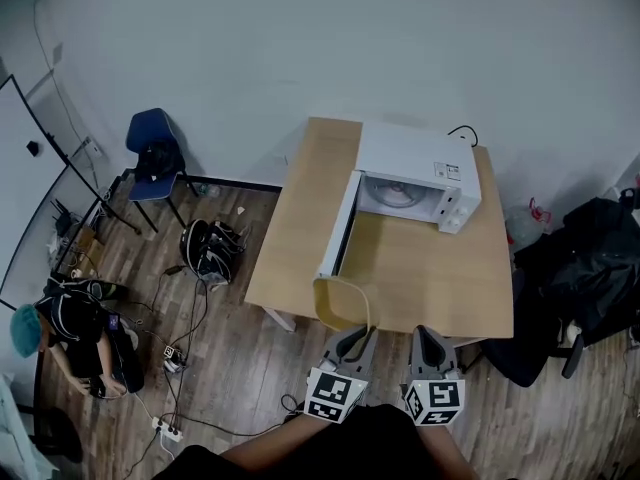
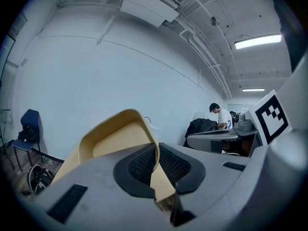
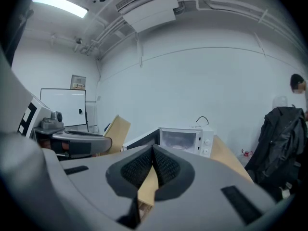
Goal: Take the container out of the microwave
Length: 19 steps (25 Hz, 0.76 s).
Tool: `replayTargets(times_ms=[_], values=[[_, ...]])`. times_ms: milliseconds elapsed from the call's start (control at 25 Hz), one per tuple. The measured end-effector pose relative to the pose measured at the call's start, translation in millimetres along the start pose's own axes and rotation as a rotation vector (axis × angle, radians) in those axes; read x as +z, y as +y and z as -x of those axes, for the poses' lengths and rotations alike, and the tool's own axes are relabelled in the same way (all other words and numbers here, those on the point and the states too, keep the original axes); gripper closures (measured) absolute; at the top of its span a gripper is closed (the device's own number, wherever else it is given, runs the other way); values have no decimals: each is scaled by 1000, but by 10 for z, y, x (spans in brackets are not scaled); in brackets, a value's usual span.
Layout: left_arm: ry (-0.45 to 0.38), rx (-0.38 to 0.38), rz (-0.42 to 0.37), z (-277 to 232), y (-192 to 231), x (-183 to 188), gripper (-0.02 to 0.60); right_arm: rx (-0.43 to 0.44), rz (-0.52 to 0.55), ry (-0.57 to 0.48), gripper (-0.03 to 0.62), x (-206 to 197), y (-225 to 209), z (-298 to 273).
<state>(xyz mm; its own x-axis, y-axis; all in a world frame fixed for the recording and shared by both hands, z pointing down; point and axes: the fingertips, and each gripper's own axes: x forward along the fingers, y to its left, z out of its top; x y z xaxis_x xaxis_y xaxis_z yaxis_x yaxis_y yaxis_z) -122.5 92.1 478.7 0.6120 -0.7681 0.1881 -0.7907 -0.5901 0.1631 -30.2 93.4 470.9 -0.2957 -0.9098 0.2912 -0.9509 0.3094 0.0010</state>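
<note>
Your left gripper [image 1: 352, 340] is clamped on the tan container [image 1: 338, 304]: in the left gripper view its pads [image 2: 143, 164] pinch one thin side wall, and the container [image 2: 115, 137] rises beyond them with its hollow turned toward the camera. From the head view you hold it at the near edge of the worktop [image 1: 300, 218], left of centre, well clear of the microwave [image 1: 415, 163] and just in front of the open door [image 1: 337, 226]. The microwave sits toward the far right corner, its cavity open to you, with the round glass plate [image 1: 390, 194] lying inside. Your right gripper [image 1: 431, 340] hangs over the near edge just beside the left one; in the right gripper view its jaws are drawn together, pads [image 3: 140, 167] meeting at the tips, with only a wedge of tan surface showing below them. That view looks across the worktop at the microwave [image 3: 185, 139]. On the floor to the left a person [image 1: 72, 333] crouches near a black backpack [image 1: 208, 250].
</note>
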Motion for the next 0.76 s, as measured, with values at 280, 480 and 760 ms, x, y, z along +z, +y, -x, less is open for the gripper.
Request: replayTargets(times_ms=[280, 480, 760], values=[[16, 26, -43, 24, -48, 33, 552, 45, 19, -2, 536, 16, 54, 55], [32, -1, -39, -100, -163, -1, 552, 53, 14, 10, 536, -37, 16, 44], [46, -28, -59, -284, -250, 28, 552, 43, 1, 10, 536, 4, -138, -6]])
